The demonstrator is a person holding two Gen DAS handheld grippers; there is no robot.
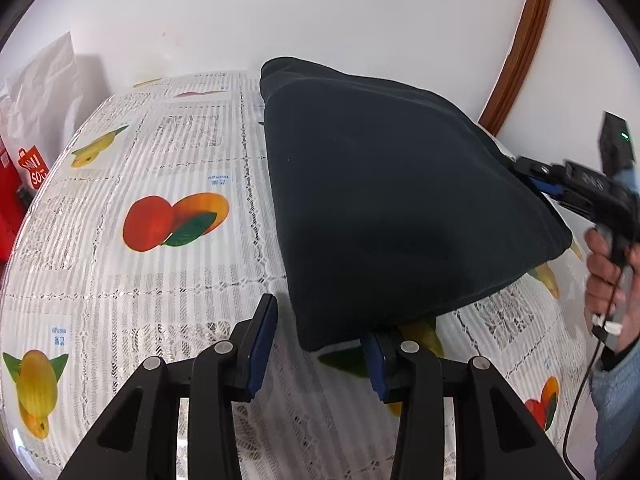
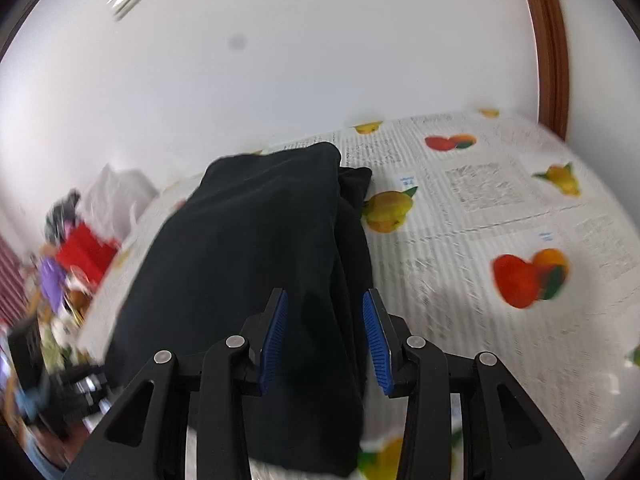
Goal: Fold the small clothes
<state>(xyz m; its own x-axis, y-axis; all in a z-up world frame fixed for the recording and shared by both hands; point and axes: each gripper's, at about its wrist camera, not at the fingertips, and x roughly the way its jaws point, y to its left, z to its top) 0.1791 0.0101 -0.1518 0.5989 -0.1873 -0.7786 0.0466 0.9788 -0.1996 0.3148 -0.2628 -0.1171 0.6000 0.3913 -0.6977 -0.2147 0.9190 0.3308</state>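
A dark navy folded garment lies on the fruit-print tablecloth. My left gripper stands open at the garment's near corner, and the cloth tip lies loose between its blue pads without being pinched. My right gripper, held by a hand, sits at the garment's right edge. In the right wrist view the same garment stretches away as a long fold. There my right gripper is open just over the near end, with dark cloth under the gap and its pads not pressing.
A white wall rises behind the table, with a brown wooden frame at the right. A white plastic bag and a red bag stand at the table's far left. Blurred clutter and a red box lie beyond the table edge.
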